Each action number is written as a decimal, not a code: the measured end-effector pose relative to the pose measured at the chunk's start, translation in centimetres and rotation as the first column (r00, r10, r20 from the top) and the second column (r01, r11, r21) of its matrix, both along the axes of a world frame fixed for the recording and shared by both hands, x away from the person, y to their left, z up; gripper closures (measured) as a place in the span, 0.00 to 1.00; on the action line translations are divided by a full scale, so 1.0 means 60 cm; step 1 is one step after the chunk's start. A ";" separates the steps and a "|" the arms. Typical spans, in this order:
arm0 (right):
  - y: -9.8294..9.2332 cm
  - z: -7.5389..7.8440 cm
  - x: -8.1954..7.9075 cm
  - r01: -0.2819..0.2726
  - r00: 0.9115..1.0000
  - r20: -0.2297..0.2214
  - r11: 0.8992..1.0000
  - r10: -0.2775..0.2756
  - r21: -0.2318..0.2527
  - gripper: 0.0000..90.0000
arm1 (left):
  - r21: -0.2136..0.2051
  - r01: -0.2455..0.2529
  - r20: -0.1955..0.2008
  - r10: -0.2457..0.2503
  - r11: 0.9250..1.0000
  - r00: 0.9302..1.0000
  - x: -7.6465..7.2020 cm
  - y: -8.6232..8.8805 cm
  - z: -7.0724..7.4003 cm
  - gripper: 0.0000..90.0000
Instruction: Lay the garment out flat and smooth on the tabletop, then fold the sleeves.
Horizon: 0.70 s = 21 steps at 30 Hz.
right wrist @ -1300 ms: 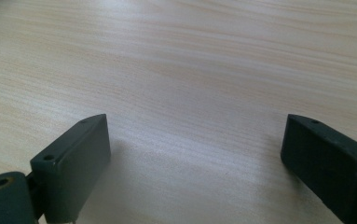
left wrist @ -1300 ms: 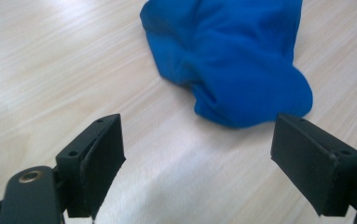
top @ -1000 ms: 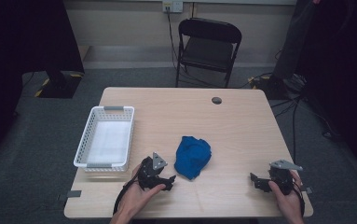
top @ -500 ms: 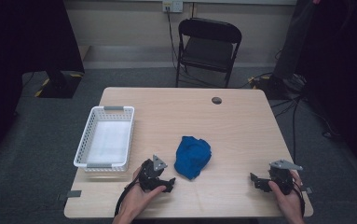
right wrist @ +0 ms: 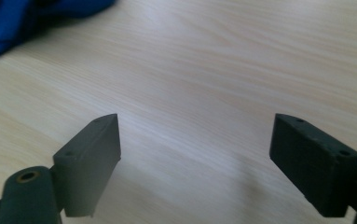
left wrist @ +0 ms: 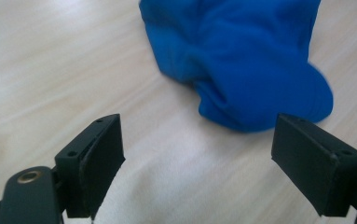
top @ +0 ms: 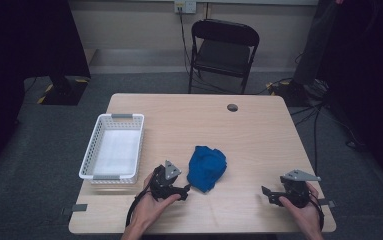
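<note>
A crumpled blue cloth [top: 207, 166] lies on the wooden table [top: 249, 145], toward its near side. My left gripper [top: 185, 191] rests on the table just left of the cloth, jaws pointing at it. In the left gripper view the cloth [left wrist: 241, 60] lies just beyond the open left gripper [left wrist: 197, 140], untouched. My right gripper [top: 265, 191] sits near the table's front right, well apart from the cloth, pointing left. Its jaws have just been closing a little, but the right gripper [right wrist: 195, 140] stands open over bare wood with nothing between them. The cloth [right wrist: 8, 23] shows far off at the upper left.
A white mesh basket [top: 91, 150] stands at the table's left, holding nothing. A small black disc [top: 232, 107] is set in the far tabletop. A black folding chair [top: 222, 50] stands behind the table. Bare wood separates the two grippers.
</note>
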State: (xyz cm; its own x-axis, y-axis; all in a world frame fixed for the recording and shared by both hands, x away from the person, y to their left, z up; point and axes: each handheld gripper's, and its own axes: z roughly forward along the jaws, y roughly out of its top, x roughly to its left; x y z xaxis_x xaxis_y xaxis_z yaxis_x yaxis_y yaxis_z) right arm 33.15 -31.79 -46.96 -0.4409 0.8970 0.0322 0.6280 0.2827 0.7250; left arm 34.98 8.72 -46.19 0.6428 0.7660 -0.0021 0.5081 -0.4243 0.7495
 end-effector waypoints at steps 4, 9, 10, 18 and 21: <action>0.021 0.016 -0.004 -0.043 0.999 0.027 0.999 0.043 -0.002 0.25 | -0.007 0.003 0.030 -0.003 1.000 1.000 0.001 -0.004 0.012 0.18; 0.043 0.033 -0.003 -0.089 0.995 0.052 0.996 0.089 -0.004 0.27 | -0.012 0.000 0.057 0.001 1.000 0.998 0.004 -0.011 0.019 0.19; 0.049 0.036 -0.001 -0.096 0.994 0.057 0.995 0.096 -0.011 0.28 | -0.009 0.002 0.061 -0.001 1.000 0.998 0.004 -0.012 0.021 0.20; 0.091 0.041 0.018 -0.140 0.989 0.044 0.990 0.141 -0.029 0.28 | -0.012 0.038 0.060 -0.038 0.999 0.997 0.016 -0.034 0.024 0.21; 0.110 0.042 0.024 -0.162 0.986 0.043 0.986 0.163 -0.034 0.28 | 0.000 0.056 0.062 -0.055 0.998 0.997 0.018 -0.043 0.021 0.22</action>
State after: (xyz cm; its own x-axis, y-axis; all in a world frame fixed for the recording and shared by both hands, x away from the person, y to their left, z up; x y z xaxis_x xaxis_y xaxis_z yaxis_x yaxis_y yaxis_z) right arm 34.58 -25.21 -44.45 -0.5813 0.8135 -0.0175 0.5384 0.4007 0.7413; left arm 36.07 6.13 -44.92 0.6833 0.7292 0.0379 0.4364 -0.4494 0.7795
